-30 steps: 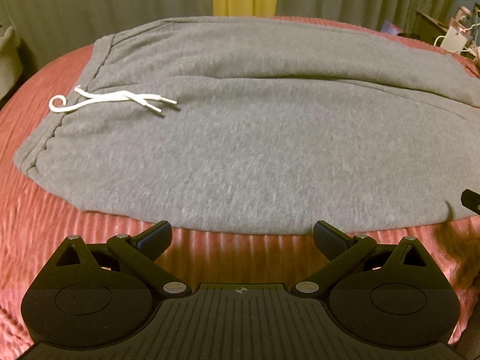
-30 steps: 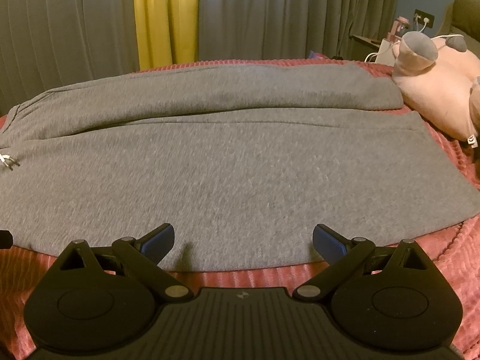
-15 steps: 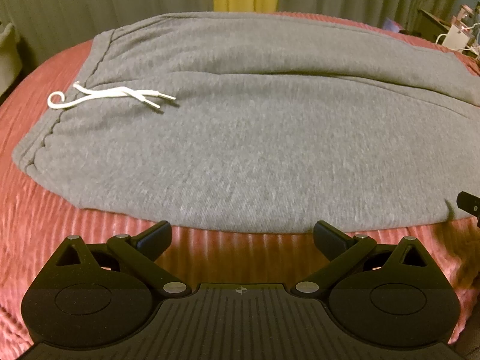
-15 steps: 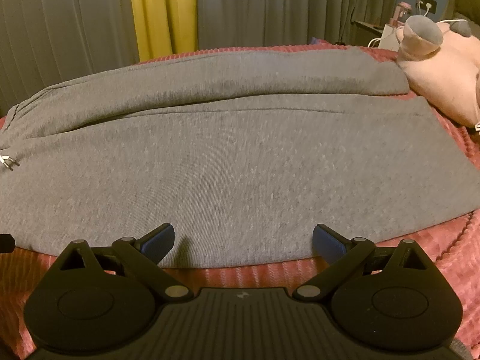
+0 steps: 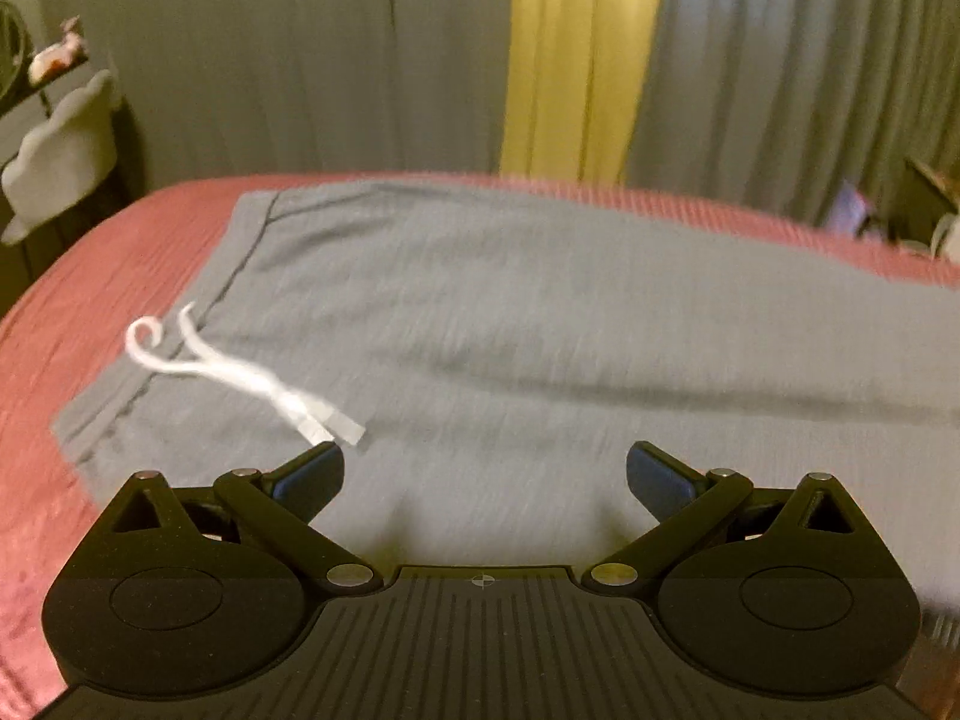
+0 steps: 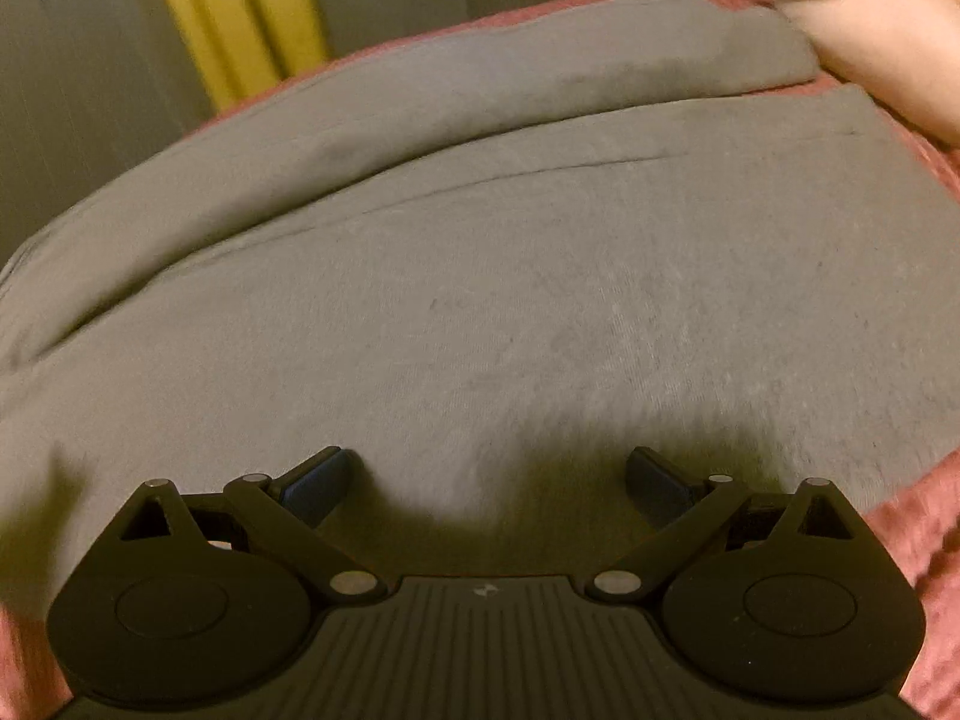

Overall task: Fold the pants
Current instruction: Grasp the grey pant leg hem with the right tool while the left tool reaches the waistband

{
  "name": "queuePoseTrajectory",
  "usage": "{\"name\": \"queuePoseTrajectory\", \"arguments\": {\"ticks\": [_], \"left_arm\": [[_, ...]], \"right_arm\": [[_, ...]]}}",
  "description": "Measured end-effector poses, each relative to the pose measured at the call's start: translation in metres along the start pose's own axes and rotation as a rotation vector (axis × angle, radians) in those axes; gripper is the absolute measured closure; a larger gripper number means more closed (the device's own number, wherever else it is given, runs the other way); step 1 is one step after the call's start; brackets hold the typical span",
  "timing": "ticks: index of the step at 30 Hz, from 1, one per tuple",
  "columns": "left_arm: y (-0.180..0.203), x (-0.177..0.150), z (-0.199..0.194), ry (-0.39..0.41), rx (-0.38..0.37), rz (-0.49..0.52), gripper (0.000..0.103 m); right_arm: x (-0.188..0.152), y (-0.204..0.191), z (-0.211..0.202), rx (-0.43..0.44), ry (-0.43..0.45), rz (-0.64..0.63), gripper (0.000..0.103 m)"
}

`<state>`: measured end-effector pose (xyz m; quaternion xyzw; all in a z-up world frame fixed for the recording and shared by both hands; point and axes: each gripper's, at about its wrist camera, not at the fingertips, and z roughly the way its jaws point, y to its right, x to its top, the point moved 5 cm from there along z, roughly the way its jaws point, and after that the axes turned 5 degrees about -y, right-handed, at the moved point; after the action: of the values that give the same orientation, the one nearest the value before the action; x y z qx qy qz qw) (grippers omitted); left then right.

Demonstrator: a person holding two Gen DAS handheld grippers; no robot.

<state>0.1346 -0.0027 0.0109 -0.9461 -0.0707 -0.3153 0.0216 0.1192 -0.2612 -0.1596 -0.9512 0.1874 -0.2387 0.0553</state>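
Note:
Grey sweatpants [image 5: 540, 324] lie flat across a red ribbed bedspread [image 5: 90, 276], waistband at the left with a white drawstring [image 5: 240, 372] on top. The two legs run to the right [image 6: 510, 276], one beside the other. My left gripper [image 5: 485, 471] is open and empty, low over the near part of the pants just right of the drawstring's ends. My right gripper [image 6: 489, 477] is open and empty, low over the near leg, casting a shadow on the cloth. Both views are blurred.
Grey and yellow curtains [image 5: 576, 54] hang behind the bed. A pink plush toy [image 6: 888, 30] lies at the far right by the leg ends. A pale object [image 5: 60, 156] and dark furniture stand at the left. Red bedspread shows at the right [image 6: 912, 516].
Both grippers have moved forward from the near edge of the pants to over the cloth. The left view has swung up and left toward the waistband; the right view has tilted.

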Motion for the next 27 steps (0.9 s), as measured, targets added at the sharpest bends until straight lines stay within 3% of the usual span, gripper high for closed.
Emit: {"name": "queuePoseTrajectory", "arguments": {"ticks": [3, 5, 9, 11, 13, 15, 20, 23, 27], "left_arm": [[0.006, 0.013, 0.029, 0.011, 0.014, -0.047, 0.000], [0.000, 0.008, 0.046, 0.060, 0.046, -0.052, 0.000], [-0.025, 0.002, 0.066, 0.197, 0.214, -0.017, 0.000], [-0.037, 0.009, 0.078, 0.216, 0.285, -0.038, 0.000], [-0.046, 0.014, 0.088, 0.230, 0.309, -0.071, 0.000], [-0.052, 0.015, 0.097, 0.252, 0.323, -0.090, 0.000], [-0.056, 0.012, 0.112, 0.327, 0.361, -0.105, 0.000], [-0.054, 0.012, 0.124, 0.347, 0.353, -0.112, 0.000], [-0.049, 0.012, 0.149, 0.252, 0.371, -0.081, 0.000]], "right_arm": [[0.001, 0.005, 0.006, 0.006, 0.026, 0.024, 0.004], [0.001, 0.002, 0.008, -0.010, 0.011, 0.001, 0.004], [0.023, -0.009, 0.005, -0.033, -0.144, -0.079, 0.004], [0.066, -0.009, -0.015, 0.068, -0.038, -0.025, 0.004], [0.125, -0.007, -0.024, 0.089, 0.074, 0.052, 0.004], [0.192, -0.006, -0.007, 0.107, 0.119, 0.128, 0.004], [0.301, 0.011, 0.087, 0.048, 0.053, 0.364, 0.004], [0.332, 0.017, 0.130, 0.001, 0.033, 0.466, 0.004], [0.353, 0.013, 0.171, -0.147, -0.004, 0.502, 0.004]]}}
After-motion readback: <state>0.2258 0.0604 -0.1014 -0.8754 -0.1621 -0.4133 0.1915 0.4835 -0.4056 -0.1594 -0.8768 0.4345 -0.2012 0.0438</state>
